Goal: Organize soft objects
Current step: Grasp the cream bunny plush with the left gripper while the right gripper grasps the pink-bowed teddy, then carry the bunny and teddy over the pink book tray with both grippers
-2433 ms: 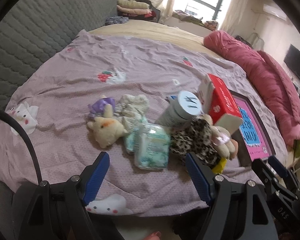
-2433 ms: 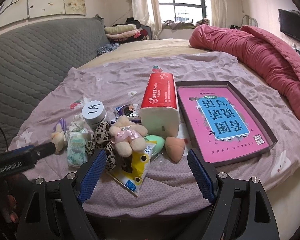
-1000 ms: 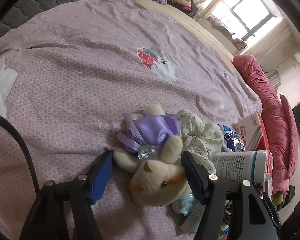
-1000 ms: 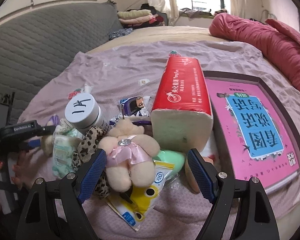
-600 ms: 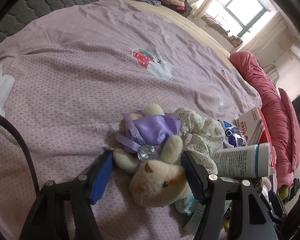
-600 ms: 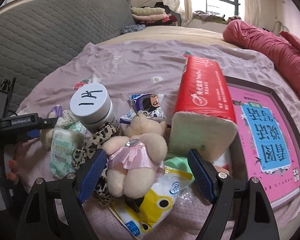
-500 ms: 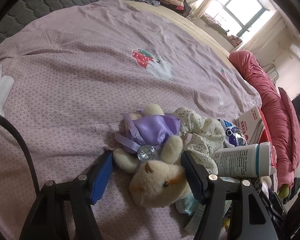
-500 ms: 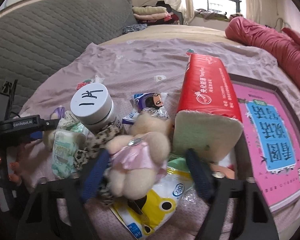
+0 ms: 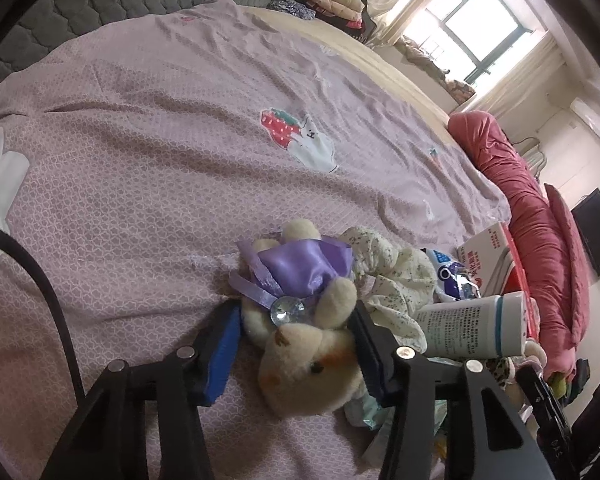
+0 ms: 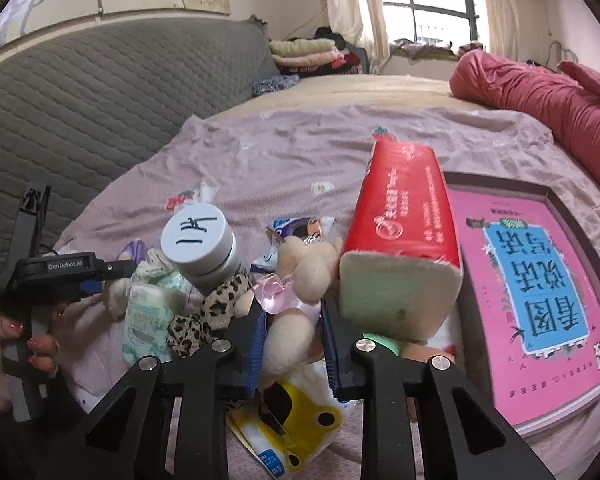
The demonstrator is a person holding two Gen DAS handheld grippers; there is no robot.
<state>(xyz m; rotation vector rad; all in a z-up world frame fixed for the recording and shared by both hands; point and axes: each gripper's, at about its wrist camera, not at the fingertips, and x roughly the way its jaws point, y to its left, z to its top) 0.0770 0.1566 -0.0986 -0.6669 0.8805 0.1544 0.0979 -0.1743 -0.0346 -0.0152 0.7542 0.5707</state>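
On the pink bedspread (image 9: 148,152) lies a pile of small things. My left gripper (image 9: 296,332) is shut on a cream plush bear in a purple satin dress (image 9: 300,312), gripping it at the neck and head. My right gripper (image 10: 292,332) is shut on a cream plush bear in a pink dress (image 10: 296,288), which lies head away from me. The left gripper also shows in the right wrist view (image 10: 100,276), at the left of the pile. A floral scrunchie (image 9: 388,272) and a leopard scrunchie (image 10: 208,312) lie beside the bears.
A white bottle (image 10: 204,244), a red tissue pack (image 10: 404,240), a tissue packet (image 10: 144,316), a yellow frog packet (image 10: 296,432) and a snack wrapper (image 10: 300,228) crowd the pile. A box lid with a pink book (image 10: 540,288) lies right. A red duvet (image 10: 548,92) lies behind.
Both grippers have closed: the left onto the purple-dressed bear, the right onto the pink-dressed bear. The right gripper moved forward into the pile and the pink bear has shifted.
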